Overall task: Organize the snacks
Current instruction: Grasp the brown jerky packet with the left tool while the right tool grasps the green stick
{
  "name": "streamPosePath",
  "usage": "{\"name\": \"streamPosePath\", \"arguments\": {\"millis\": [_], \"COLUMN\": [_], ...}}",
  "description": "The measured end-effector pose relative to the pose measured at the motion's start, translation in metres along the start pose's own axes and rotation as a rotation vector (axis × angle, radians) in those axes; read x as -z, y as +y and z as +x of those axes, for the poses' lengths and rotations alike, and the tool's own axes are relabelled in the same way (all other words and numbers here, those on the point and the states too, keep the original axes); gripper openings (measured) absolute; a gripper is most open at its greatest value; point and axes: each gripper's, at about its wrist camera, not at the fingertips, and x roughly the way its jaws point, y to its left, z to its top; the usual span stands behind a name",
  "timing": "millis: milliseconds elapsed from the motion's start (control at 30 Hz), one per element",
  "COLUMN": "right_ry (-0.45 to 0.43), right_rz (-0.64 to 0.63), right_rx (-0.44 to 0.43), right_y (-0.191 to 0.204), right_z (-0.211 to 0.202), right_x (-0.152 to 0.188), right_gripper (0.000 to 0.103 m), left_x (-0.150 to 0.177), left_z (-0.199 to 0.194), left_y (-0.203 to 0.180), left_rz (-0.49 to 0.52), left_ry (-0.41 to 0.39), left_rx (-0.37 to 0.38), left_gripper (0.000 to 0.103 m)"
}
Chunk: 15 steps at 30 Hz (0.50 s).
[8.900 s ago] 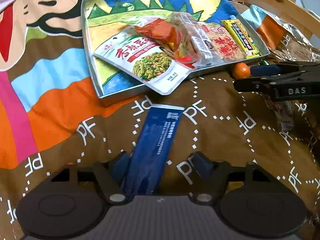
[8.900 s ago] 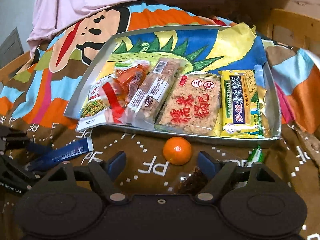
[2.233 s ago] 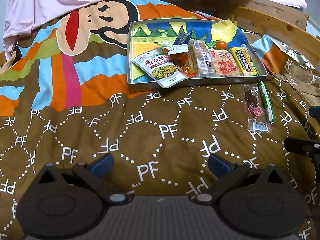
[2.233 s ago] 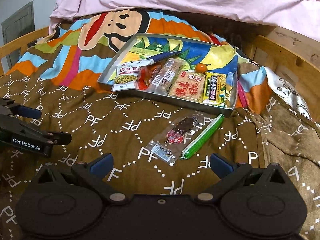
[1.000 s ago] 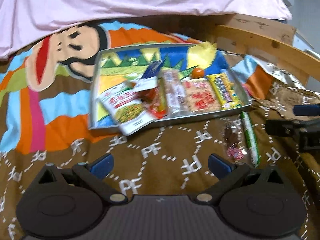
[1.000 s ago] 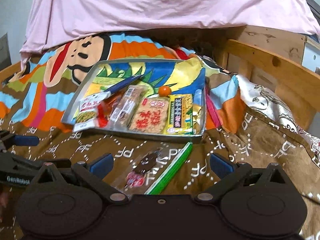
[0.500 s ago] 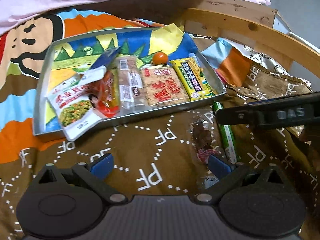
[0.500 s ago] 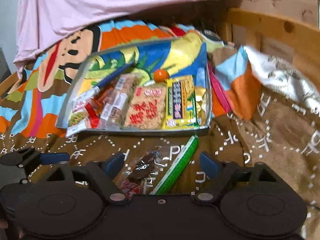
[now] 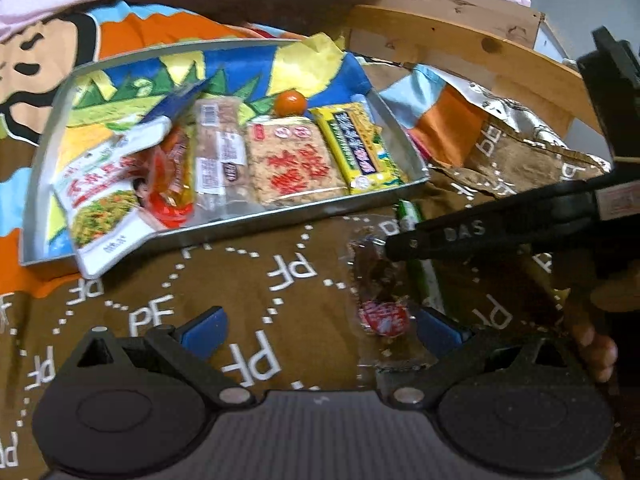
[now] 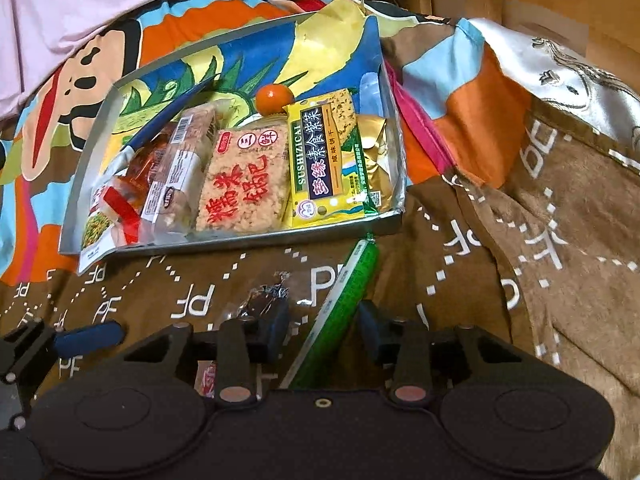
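A metal tray (image 9: 304, 210) (image 10: 352, 226) on the bed holds several snack packs and a small orange (image 9: 291, 103) (image 10: 274, 98). In front of it on the brown blanket lie a long green stick pack (image 10: 347, 292) (image 9: 409, 213) and a clear pack with a dark snack (image 9: 378, 284) (image 10: 269, 294). My right gripper (image 10: 323, 328) straddles the green stick, its fingers half closed around it without gripping. My left gripper (image 9: 320, 326) is open and empty, with the clear pack by its right finger. The right gripper's arm (image 9: 500, 228) crosses over both loose packs in the left wrist view.
A wooden bed rail (image 9: 460, 44) (image 10: 520, 8) runs behind and to the right of the tray. A pink sheet (image 10: 80, 4) is bunched at the back. A folded brown blanket edge with silver lining (image 10: 560, 92) rises to the right.
Both grippers moved forward and down toward the two loose packs. The right gripper's fingers narrowed around the green stick. The left gripper stayed wide open.
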Motion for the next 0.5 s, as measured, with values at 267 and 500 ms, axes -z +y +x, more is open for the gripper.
{"name": "streamPosePath", "arguments": {"millis": [267,500], "right_ry": [0.016,0.017], "right_rz": [-0.011,-0.016], "right_rx": [-0.021,-0.045], "right_y": [-0.014,-0.031], "right_z": [-0.012,-0.032], "right_x": [-0.002,0.0], "right_gripper": [0.027,0.027], "left_x": [-0.004,-0.014], "left_z": [0.004,0.021], "left_y": [-0.008,-0.009], "left_rz": [0.004,-0.01], "left_ry": [-0.02,0.026], "left_rx": [0.032,0.049], "left_gripper": [0.096,0.074]}}
